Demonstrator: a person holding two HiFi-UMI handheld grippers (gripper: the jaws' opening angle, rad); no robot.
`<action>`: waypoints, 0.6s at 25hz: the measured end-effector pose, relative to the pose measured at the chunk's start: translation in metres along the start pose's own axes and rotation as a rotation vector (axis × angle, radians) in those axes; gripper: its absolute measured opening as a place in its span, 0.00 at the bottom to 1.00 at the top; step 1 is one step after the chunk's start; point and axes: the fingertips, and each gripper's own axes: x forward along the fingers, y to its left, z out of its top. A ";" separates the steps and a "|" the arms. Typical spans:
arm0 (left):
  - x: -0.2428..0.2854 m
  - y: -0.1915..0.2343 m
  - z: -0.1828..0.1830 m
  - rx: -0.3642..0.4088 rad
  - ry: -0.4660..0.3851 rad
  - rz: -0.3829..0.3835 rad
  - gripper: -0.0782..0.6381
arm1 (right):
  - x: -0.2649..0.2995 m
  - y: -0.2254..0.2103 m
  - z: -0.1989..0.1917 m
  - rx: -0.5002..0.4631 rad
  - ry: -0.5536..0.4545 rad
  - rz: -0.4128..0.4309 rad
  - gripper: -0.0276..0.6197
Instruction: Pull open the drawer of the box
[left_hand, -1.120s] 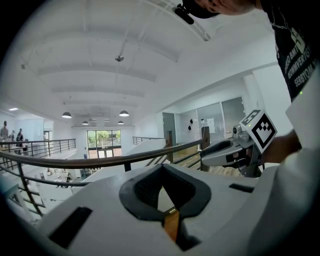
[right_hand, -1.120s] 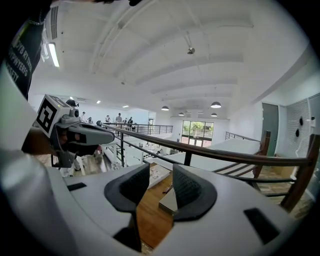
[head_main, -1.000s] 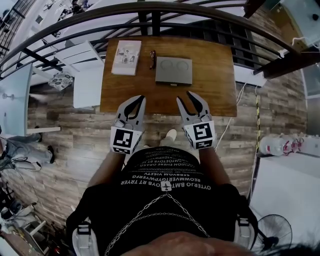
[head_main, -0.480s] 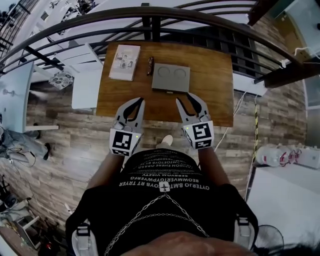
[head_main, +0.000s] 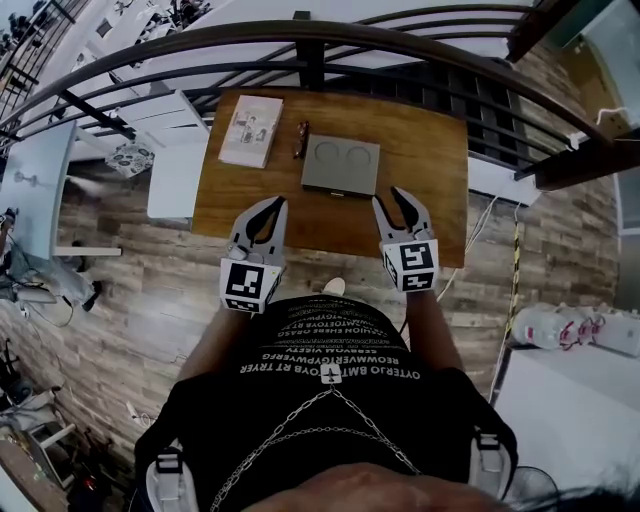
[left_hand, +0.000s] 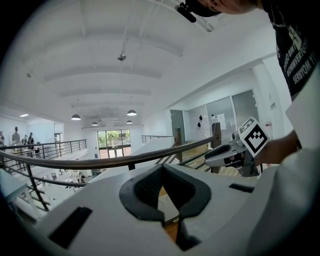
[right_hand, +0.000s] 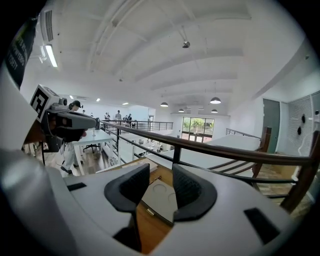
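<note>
Box (head_main: 341, 166) is sitting mid-tabletop (head_main: 430, 190), its drawer (right_hand: 159, 216) not yet pulled. Right gripper (head_main: 403, 198) and left gripper (head_main: 268, 208) are hovering just in front of the box, both gaping, empty. Risk: jaws are missing the slim drawer front, so the unbraced box is sliding instead of opening.

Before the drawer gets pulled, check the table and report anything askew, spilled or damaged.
Nothing stands out. The grey box lies flat on the wooden table, drawer not pulled out, no damage visible. A booklet and a small dark item lie left of it, the booklet only slightly turned against the table edge. No spill shows.
</note>
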 end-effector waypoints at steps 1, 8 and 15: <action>0.002 -0.002 0.002 0.001 -0.002 0.000 0.12 | 0.000 -0.004 -0.006 0.001 0.010 -0.002 0.26; 0.001 0.007 -0.005 -0.016 0.018 0.021 0.12 | 0.023 0.001 -0.069 0.015 0.141 0.037 0.28; 0.005 0.031 -0.011 -0.022 0.028 0.009 0.12 | 0.051 0.020 -0.110 0.044 0.245 0.062 0.29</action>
